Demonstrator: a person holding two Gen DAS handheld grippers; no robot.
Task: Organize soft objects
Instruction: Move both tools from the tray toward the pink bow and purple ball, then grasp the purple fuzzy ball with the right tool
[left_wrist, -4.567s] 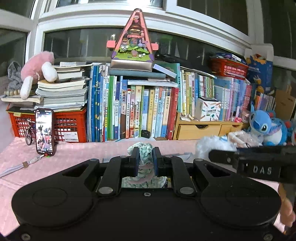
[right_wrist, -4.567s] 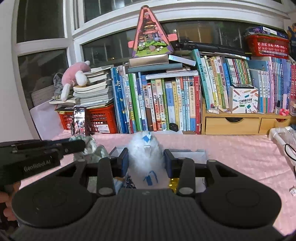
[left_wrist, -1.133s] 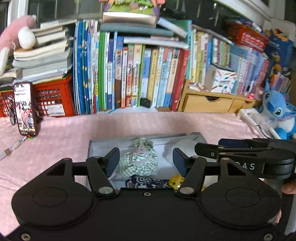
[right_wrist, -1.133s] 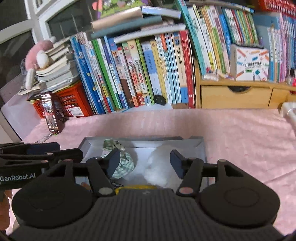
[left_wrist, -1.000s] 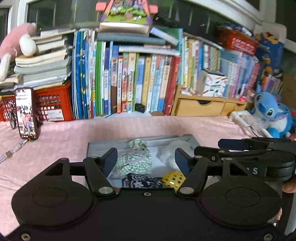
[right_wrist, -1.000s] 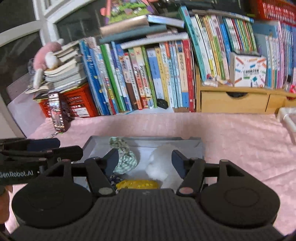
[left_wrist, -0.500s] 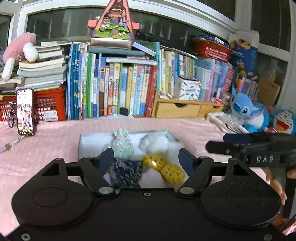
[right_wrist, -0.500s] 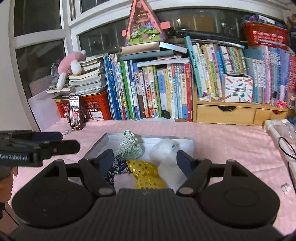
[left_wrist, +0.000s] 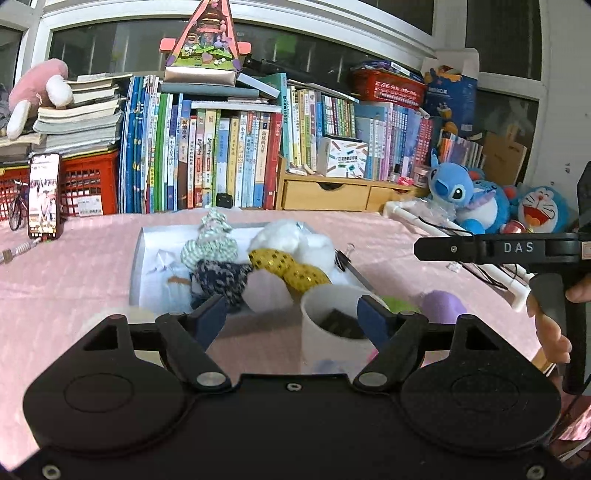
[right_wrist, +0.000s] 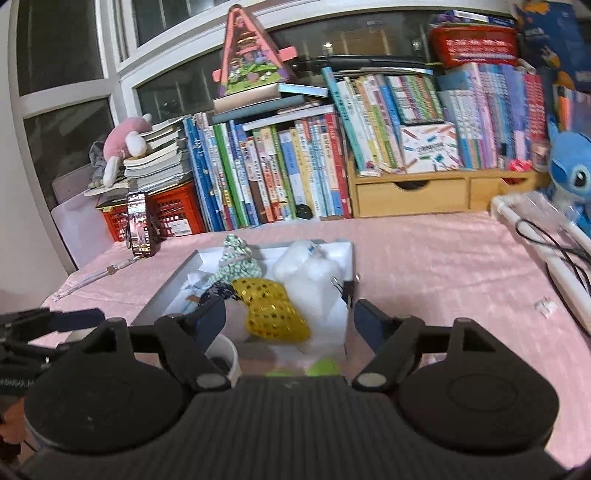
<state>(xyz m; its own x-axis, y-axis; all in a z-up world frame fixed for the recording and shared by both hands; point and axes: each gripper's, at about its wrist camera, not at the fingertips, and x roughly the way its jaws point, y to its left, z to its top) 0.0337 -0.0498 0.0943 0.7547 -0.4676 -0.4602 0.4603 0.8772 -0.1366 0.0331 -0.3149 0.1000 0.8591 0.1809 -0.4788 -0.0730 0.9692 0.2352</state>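
A shallow grey tray (left_wrist: 136, 258) (right_wrist: 173, 280) on the pink tablecloth holds soft items: a green checked pouch (left_wrist: 210, 247) (right_wrist: 236, 264), a white fluffy toy (left_wrist: 291, 240) (right_wrist: 306, 269), a yellow sequined piece (left_wrist: 288, 266) (right_wrist: 269, 306) and a dark floral piece (left_wrist: 221, 277) (right_wrist: 216, 291). My left gripper (left_wrist: 291, 317) is open and empty, pulled back near the tray's front side. My right gripper (right_wrist: 288, 317) is open and empty, also back from the tray.
A white cup (left_wrist: 332, 332) (right_wrist: 221, 358) stands in front of the tray, with a purple object (left_wrist: 439, 302) and a green one (right_wrist: 321, 367) nearby. Books, a red crate (left_wrist: 85, 188), a phone (left_wrist: 44, 195), wooden drawers (right_wrist: 406, 195) and plush toys (left_wrist: 465, 195) line the back. A black clip (right_wrist: 349, 288) sits at the tray's edge.
Both grippers released the checked pouch and the white fluffy toy into the tray, opened, and have drawn back and up. The cup and small objects have come into view.
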